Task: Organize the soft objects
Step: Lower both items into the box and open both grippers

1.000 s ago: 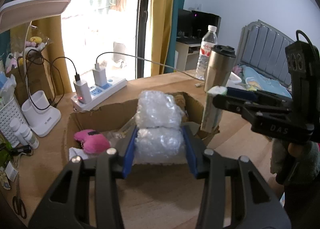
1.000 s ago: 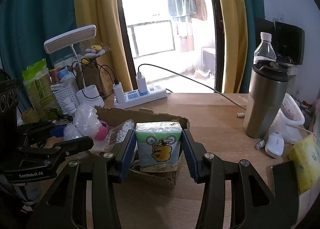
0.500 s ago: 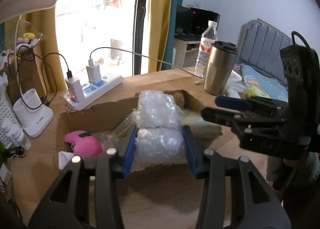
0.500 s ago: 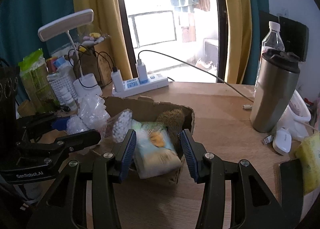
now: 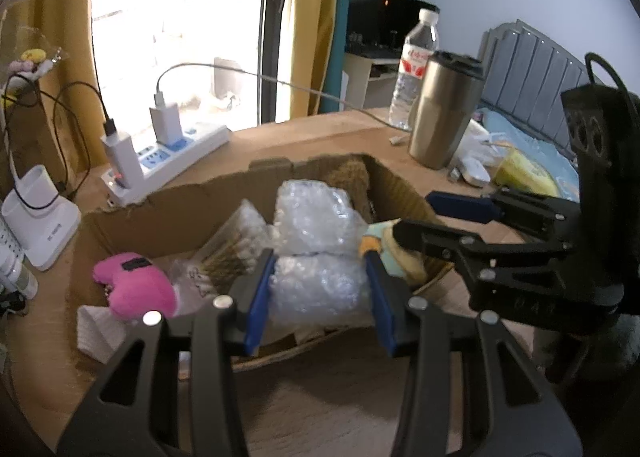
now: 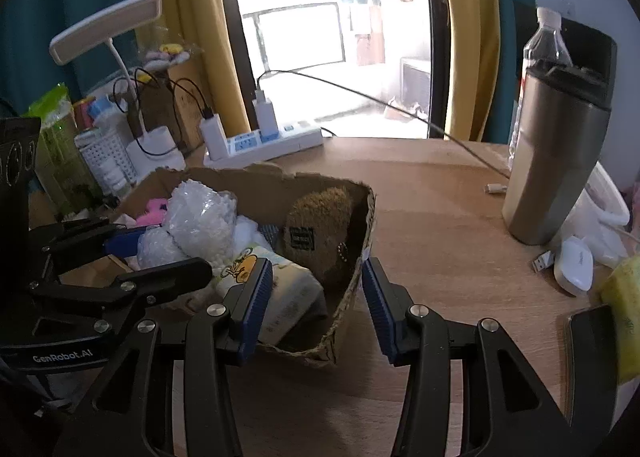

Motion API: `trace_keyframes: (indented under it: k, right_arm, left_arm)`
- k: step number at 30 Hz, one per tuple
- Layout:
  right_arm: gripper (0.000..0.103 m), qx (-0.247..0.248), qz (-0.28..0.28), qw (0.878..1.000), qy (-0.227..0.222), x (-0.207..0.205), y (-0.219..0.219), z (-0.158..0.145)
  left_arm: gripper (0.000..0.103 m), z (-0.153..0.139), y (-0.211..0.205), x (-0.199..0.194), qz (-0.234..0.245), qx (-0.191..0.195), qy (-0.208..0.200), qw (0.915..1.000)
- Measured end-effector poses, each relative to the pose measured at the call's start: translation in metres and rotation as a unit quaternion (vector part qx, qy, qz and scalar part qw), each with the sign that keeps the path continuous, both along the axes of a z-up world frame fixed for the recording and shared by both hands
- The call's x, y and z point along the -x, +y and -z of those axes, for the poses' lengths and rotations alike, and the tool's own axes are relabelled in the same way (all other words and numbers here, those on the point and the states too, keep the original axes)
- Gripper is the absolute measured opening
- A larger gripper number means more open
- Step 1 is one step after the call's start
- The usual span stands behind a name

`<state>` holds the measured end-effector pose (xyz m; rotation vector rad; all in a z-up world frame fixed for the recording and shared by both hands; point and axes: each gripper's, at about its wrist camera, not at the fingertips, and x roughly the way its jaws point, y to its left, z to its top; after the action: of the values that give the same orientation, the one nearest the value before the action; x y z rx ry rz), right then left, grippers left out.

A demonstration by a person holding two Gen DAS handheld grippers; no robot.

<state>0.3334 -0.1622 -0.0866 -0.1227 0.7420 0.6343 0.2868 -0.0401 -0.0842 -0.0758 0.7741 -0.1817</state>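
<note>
An open cardboard box [image 5: 192, 197] sits on the wooden desk. My left gripper [image 5: 318, 281] is shut on a bundle of bubble wrap [image 5: 316, 233] and hangs low over the box's near side. Inside lie a pink plush [image 5: 136, 281], a pack of cotton swabs [image 5: 236, 245] and a brown plush [image 6: 320, 229]. A tissue pack [image 6: 284, 289] with a yellow cartoon print lies tilted in the box's right end, against my right gripper's left pad only. My right gripper [image 6: 316, 273] is open and straddles the box's right wall [image 6: 360, 257]. The left gripper [image 6: 160, 253] with the bubble wrap [image 6: 200, 217] shows on the left of the right wrist view.
A steel tumbler [image 6: 556, 161] and a water bottle [image 5: 416, 65] stand right of the box. Behind the box lies a power strip [image 6: 272, 141] with chargers and cables. A desk lamp [image 6: 108, 25] and baskets crowd the left. A white mouse [image 6: 576, 265] and a yellow pack [image 6: 624, 297] lie far right.
Both grippers have sunk toward the box. The tissue pack, upright between the right gripper's pads a second ago, has tipped over and now lies in the box. The left gripper still holds the bubble wrap.
</note>
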Motion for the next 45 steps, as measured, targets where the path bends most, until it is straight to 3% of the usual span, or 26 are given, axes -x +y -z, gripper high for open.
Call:
trace_keyframes:
  k: [18,21,24,27,29,45]
  right_arm:
    - [0.052,0.006,0.004,1.0,0.02,-0.011,-0.001,0.016]
    - [0.053,0.006,0.009,1.0,0.016,-0.009,-0.001,0.014]
    - [0.061,0.004,0.016,1.0,0.011,-0.007,-0.004,0.009]
    - [0.064,0.0,0.02,1.0,0.006,-0.003,-0.006,0.004]
    - [0.064,0.0,0.021,1.0,0.002,0.001,-0.006,0.001]
    - [0.065,0.007,0.02,1.0,-0.023,0.037,0.0,-0.023]
  left_arm:
    - [0.047,0.016,-0.004,-0.017,0.003,-0.006,0.033,0.9994]
    - [0.052,0.014,-0.003,-0.014,0.003,0.0,0.031,0.9995]
    - [0.053,0.012,-0.003,-0.01,0.003,0.002,0.03,0.9996]
    - [0.059,0.007,-0.001,-0.004,-0.002,0.005,0.021,0.9998]
    - [0.071,0.002,0.002,0.002,-0.006,0.011,0.01,0.9999]
    - [0.073,-0.029,0.025,0.048,-0.035,0.018,-0.038,0.9985]
